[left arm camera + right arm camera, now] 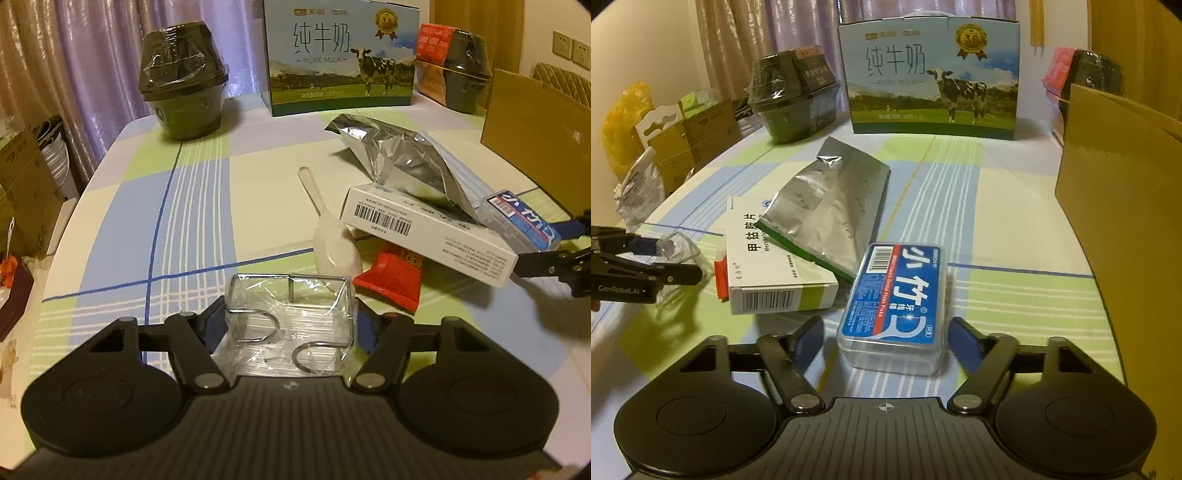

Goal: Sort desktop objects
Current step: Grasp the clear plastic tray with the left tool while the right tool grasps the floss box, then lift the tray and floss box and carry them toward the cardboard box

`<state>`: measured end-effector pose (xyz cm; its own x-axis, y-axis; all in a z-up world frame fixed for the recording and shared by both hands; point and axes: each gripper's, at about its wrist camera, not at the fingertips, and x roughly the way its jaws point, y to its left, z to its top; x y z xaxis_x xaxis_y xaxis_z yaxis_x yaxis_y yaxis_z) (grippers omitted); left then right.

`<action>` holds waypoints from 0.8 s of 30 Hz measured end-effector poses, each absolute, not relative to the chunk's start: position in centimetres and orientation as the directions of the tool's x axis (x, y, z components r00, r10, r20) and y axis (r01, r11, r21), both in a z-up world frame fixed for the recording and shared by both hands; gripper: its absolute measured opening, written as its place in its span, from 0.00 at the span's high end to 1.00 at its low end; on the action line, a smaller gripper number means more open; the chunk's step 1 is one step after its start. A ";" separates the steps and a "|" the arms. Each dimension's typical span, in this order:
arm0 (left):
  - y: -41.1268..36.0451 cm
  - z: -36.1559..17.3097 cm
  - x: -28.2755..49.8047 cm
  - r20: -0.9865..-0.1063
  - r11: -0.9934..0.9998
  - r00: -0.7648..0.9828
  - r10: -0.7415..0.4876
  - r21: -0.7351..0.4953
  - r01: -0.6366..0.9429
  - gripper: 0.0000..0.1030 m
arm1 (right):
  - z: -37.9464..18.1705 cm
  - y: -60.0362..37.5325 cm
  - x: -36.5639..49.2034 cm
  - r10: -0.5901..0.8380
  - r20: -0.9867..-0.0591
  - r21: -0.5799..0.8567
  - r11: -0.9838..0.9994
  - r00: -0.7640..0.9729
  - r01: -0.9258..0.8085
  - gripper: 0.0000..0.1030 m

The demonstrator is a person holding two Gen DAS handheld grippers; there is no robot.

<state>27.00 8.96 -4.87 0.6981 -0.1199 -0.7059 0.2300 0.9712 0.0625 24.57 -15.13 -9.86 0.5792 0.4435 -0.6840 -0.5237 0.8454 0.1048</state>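
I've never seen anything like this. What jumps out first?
The big milk carton with a cow stands at the table's far edge. Nearer, the left gripper straddles a plastic-wrapped wire rack, and the right gripper flanks a blue floss pick box.

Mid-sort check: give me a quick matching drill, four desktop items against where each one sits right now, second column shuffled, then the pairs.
Items
1. wrapped wire rack
2. dental floss pick box
3. silver foil pouch
4. milk carton

Places
A. standing at the far edge of the table
B. between the fingers of the right hand-held gripper
C. lying partly on top of the white medicine box
D. between the fingers of the left hand-held gripper

Pairs: 1-D, 2-B, 3-C, 4-A
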 end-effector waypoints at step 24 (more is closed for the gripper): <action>1.1 -4.1 11.5 -0.718 0.971 0.670 -0.187 -0.029 0.239 0.38 | -7.7 -22.6 10.7 0.367 -0.722 0.107 0.897 0.586 -0.430 0.47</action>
